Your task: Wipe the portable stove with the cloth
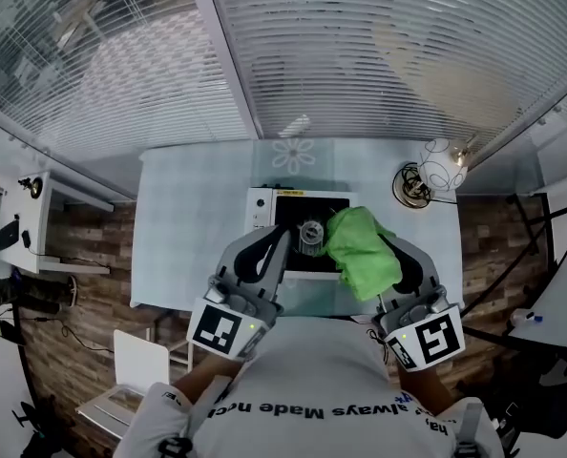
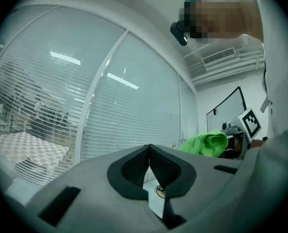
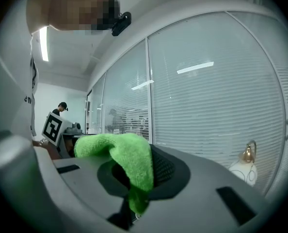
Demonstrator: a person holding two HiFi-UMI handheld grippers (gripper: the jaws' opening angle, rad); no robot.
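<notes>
The portable stove (image 1: 285, 219), white with a black top and a round burner, sits mid-table. In the head view my right gripper (image 1: 383, 248) is shut on a bright green cloth (image 1: 362, 249) that hangs over the stove's right side. The right gripper view shows the cloth (image 3: 128, 160) pinched between the jaws and draped over them. My left gripper (image 1: 284, 240) hovers over the stove's near left part, shut with nothing in it. In the left gripper view its pads (image 2: 139, 165) meet, and the cloth (image 2: 205, 143) shows to the right. Both gripper views look over the table toward the windows.
A white globe-shaped lamp (image 1: 443, 168) with a coiled cord stands at the table's back right corner, also the lamp (image 3: 244, 168) in the right gripper view. Window blinds run behind the pale table (image 1: 188, 227). A white stool (image 1: 140, 359) stands at the near left.
</notes>
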